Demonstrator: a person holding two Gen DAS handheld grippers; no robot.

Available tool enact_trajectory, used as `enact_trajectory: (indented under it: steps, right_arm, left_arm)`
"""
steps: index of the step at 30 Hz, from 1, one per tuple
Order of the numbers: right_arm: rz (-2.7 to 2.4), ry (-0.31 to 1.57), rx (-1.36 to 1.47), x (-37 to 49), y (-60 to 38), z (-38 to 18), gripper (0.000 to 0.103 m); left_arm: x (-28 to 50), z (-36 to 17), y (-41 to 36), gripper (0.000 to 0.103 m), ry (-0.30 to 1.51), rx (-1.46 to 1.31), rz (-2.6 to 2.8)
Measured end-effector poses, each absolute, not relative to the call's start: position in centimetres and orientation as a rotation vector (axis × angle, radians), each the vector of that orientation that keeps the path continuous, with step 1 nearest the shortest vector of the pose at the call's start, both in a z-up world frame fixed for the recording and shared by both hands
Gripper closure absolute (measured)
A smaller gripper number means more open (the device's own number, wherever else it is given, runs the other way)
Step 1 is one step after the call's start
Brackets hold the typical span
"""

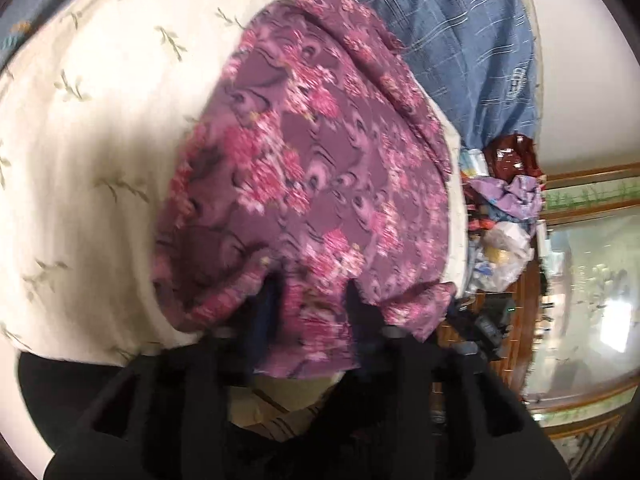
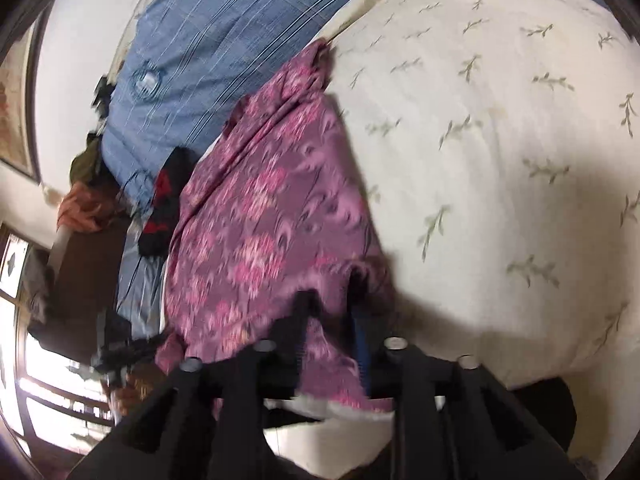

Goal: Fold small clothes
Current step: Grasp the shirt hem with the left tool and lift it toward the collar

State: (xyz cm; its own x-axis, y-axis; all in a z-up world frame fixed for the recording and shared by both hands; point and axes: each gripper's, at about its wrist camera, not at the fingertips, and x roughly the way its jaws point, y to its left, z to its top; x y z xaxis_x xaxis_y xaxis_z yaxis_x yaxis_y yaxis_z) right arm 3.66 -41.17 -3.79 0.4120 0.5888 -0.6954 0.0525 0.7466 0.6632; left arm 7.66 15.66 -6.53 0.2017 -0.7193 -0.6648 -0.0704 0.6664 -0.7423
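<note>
A purple garment with pink flowers (image 1: 320, 152) lies on the cream bedspread, and its near edge is raised. My left gripper (image 1: 314, 300) has its fingers well apart. The hem drapes over the tips and hangs loosely between them towards the camera, so this gripper is open. In the right wrist view the same garment (image 2: 272, 208) stretches away from my right gripper (image 2: 330, 292). That gripper is also open, with a strip of the hem hanging in the gap. Cloth hides the fingertips in both views, and both frames are blurred.
The cream bedspread with a green sprig print (image 2: 500, 160) fills one side. A blue checked quilt (image 1: 448, 40) lies beyond the garment. A pile of clothes and bags (image 1: 504, 216) sits past the bed edge. A black and red item (image 2: 160, 208) lies beside the garment.
</note>
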Motion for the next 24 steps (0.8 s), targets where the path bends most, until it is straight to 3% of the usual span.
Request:
enact_trajectory:
  steps: [4, 5, 6, 7, 8, 9, 16, 24]
  right_arm:
    - [0.409, 1.203, 0.528, 2.9, -39.1, -4.8, 0.062]
    - [0.417, 1.191, 0.478, 2.6, -38.5, -4.5, 0.07]
    - [0.44, 1.191, 0.447, 2.5, -37.9, -4.2, 0.091]
    - [0.464, 1.193, 0.425, 2.3, -37.5, -3.9, 0.099]
    - [0.476, 1.19, 0.411, 2.3, -37.3, -3.5, 0.099]
    - [0.5, 1.177, 0.391, 1.9, -36.9, -2.9, 0.099]
    - [0.609, 1.003, 0.447, 1.1, -36.7, 2.5, 0.099]
    - [0.627, 0.814, 0.643, 7.7, -37.7, 5.3, 0.099]
  left_arm:
    - [7.3, -6.3, 15.0, 0.05, 1.314, -0.728, -0.509]
    - [7.3, -6.0, 14.7, 0.053, 1.318, -0.713, -0.507]
    - [7.2, -5.8, 14.5, 0.061, 1.322, -0.701, -0.51]
    - [6.9, -5.4, 14.1, 0.069, 1.33, -0.678, -0.525]
    - [6.7, -5.2, 13.9, 0.086, 1.335, -0.666, -0.537]
    - [6.4, -4.7, 13.6, 0.096, 1.339, -0.652, -0.55]
    - [6.2, 0.2, 14.5, 0.099, 1.168, -0.716, -0.568]
    - [11.9, 4.1, 16.2, 0.099, 1.021, -0.75, -0.517]
